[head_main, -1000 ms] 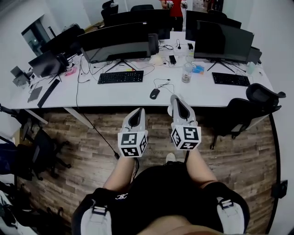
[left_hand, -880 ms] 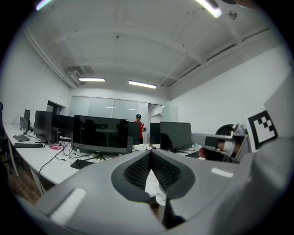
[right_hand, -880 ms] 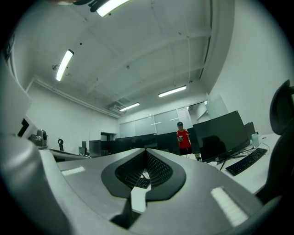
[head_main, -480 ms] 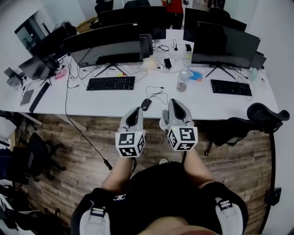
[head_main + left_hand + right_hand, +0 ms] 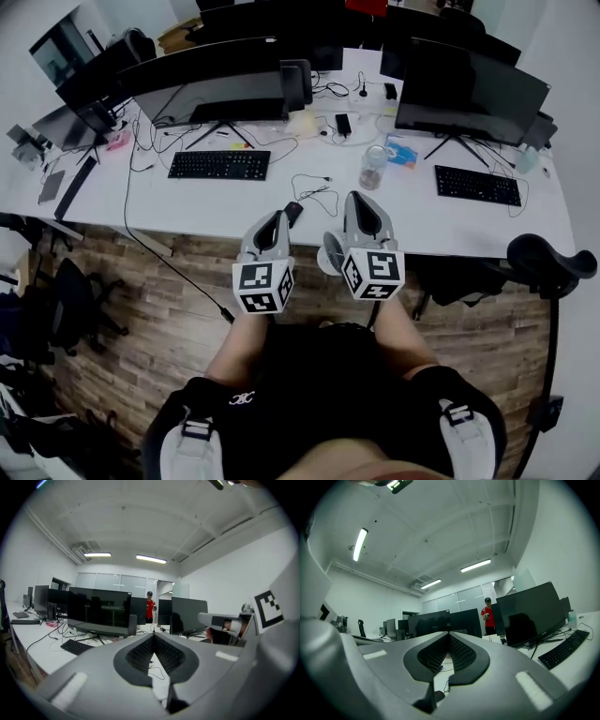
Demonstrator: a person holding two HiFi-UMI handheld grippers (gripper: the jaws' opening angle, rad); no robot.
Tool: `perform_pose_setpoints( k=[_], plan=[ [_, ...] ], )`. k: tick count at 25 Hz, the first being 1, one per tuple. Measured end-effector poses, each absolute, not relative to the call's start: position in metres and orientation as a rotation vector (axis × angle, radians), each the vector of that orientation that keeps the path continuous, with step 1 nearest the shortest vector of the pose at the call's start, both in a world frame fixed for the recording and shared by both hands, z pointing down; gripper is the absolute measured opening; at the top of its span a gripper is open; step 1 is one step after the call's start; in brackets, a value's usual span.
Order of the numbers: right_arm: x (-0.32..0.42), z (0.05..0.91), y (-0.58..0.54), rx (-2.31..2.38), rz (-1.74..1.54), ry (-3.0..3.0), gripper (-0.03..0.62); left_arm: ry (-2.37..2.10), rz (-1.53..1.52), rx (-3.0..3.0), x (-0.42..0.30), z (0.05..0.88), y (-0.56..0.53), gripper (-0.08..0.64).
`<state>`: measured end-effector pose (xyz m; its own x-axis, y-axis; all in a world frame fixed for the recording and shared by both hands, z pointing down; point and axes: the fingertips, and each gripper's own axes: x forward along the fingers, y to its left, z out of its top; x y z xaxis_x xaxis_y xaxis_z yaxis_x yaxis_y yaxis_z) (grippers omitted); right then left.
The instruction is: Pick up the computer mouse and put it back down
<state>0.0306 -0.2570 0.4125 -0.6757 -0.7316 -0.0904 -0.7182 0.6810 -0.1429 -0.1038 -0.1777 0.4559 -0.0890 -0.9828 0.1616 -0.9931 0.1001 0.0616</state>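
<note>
Apparently poised for a reach, the left gripper (image 5: 274, 223) has its jaws pressed together, empty. The computer mouse (image 5: 293, 213) lies on the desk (image 5: 234, 192) just ahead and rightward — left of the right gripper (image 5: 362, 202), likewise closed and empty. A second ago the mouse sat well ahead of both — the person has approached.

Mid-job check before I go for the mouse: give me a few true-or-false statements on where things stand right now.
The mouse lies on the desk, held by neither tool. True.
The jaws of the left tool stand wide open. False: they are together, with nothing between them.
A clear bottle stands between the two keyboards. True.
The right tool is clamped on the mouse. False: its jaws are together and empty; the mouse lies just beyond the left tool's tip.
</note>
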Motion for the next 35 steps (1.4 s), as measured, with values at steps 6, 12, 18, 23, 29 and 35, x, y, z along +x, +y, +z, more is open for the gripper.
perform_pose_setpoints(
  k=[6,12,18,23,29,35],
  plan=[
    [0.021,0.415,-0.267,-1.195,-0.147,2.759,0.005,-2.191,0.119,2.01,-0.113,0.46,-0.194,0.054],
    [0.013,0.416,-0.284,-1.229,-0.148,2.738,0.005,-2.159,0.129,2.057,-0.123,0.465,-0.215,0.054],
    [-0.009,0.412,-0.294,-1.257,-0.143,2.721,0.005,-2.114,0.136,2.077,-0.148,0.471,-0.231,0.054],
    [-0.023,0.415,-0.299,-1.306,-0.131,2.734,0.005,-2.069,0.131,2.077,-0.165,0.479,-0.242,0.054],
    [-0.031,0.42,-0.305,-1.362,-0.137,2.727,0.005,-2.007,0.171,2.078,-0.175,0.498,-0.251,0.054],
    [-0.034,0.427,-0.306,-1.424,-0.144,2.727,0.005,-1.947,0.215,2.065,-0.182,0.52,-0.26,0.054]
  ],
)
